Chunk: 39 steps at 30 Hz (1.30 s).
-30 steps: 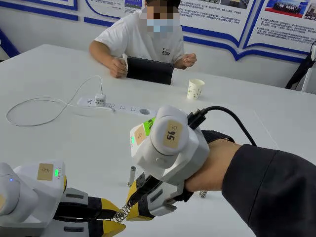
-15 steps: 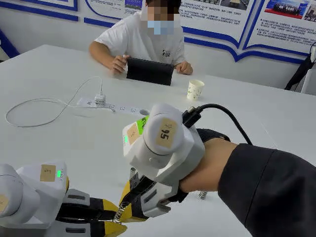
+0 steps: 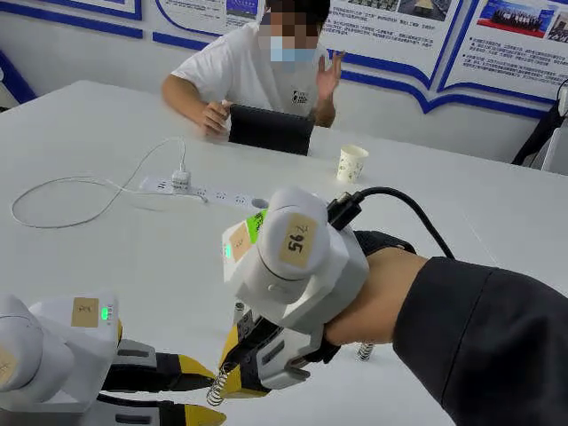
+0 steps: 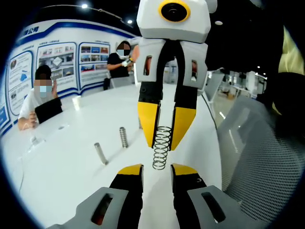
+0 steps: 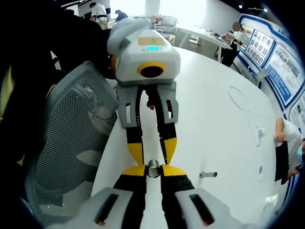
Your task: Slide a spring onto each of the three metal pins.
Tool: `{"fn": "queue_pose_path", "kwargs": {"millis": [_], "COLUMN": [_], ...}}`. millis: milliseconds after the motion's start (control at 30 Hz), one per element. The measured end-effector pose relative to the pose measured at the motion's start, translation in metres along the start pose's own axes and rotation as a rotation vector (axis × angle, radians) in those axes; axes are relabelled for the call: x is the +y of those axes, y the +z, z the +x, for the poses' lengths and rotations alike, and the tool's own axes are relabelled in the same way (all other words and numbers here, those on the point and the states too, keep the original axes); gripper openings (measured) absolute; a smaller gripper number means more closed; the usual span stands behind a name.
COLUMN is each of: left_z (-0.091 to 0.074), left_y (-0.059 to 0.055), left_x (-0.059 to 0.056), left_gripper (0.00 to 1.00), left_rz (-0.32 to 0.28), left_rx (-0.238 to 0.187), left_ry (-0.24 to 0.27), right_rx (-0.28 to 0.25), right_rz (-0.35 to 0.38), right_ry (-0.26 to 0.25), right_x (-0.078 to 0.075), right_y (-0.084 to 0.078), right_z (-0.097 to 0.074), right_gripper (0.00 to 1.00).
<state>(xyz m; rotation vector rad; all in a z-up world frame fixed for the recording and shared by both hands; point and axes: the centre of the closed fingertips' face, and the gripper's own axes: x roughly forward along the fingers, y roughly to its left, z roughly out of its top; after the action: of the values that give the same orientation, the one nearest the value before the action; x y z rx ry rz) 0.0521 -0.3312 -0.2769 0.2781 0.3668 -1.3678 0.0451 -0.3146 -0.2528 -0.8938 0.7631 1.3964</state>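
The right gripper point(image 5: 152, 171) is clamped on a spring point(image 4: 161, 145) just above the near edge of the white table point(image 3: 106, 266). The left gripper point(image 4: 157, 170) faces it with its jaws apart. A bare metal pin point(image 4: 100, 153) stands just inboard. Open tabletop runs out to the power strip point(image 3: 213, 193), and a mesh chair point(image 5: 71, 133) crowds the near edge.

A bright steel coil spring point(image 4: 161, 149) is pinched by its upper end between the yellow tips of the right hand-held gripper point(image 5: 153, 171). Its free end hangs slightly slanted, just above the parted jaws of the left hand-held gripper point(image 4: 157, 168). Left of that gripper's jaws a bare pin point(image 4: 100, 153) stands upright on the table point(image 4: 71, 181). Just beyond it stands a second spring point(image 4: 124, 137), also upright.
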Motion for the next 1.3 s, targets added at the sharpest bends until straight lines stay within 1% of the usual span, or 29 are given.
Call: {"fn": "queue_pose_path", "kwargs": {"millis": [67, 267, 333, 600, 700, 900, 1100, 1300], "left_z": [-0.001, -0.005, -0.006, -0.009, -0.01, -0.011, -0.013, -0.013], "left_y": [-0.001, -0.003, -0.004, -0.005, -0.005, -0.008, -0.009, -0.007], "left_x": [0.001, 0.005, 0.008, 0.012, 0.013, 0.014, 0.015, 0.016], "left_gripper": [0.25, 0.34, 0.38, 0.48, 0.52, 0.57, 0.6, 0.62], "left_rz": [-0.007, -0.021, -0.031, -0.057, -0.066, -0.086, -0.091, -0.094], "left_rx": [0.0, 0.001, 0.001, -0.008, -0.012, -0.009, -0.007, -0.014], "left_ry": [0.004, 0.033, 0.045, 0.078, 0.086, 0.101, 0.11, 0.117], "right_rx": [0.004, 0.01, 0.013, 0.019, 0.023, 0.026, 0.033, 0.044], "right_rz": [0.001, 0.005, 0.007, 0.02, 0.027, 0.041, 0.054, 0.064], "right_ry": [0.001, -0.003, -0.005, -0.017, -0.022, -0.038, -0.052, -0.068], "right_x": [0.0, -0.002, -0.003, -0.01, -0.015, -0.025, -0.035, -0.049], "right_y": [-0.001, -0.004, -0.005, -0.01, -0.013, -0.018, -0.023, -0.028], "right_z": [0.0, -0.002, -0.003, -0.008, -0.01, -0.016, -0.021, -0.026], "right_gripper": [0.12, 0.12, 0.12, 0.12, 0.12, 0.12, 0.12, 0.12]}}
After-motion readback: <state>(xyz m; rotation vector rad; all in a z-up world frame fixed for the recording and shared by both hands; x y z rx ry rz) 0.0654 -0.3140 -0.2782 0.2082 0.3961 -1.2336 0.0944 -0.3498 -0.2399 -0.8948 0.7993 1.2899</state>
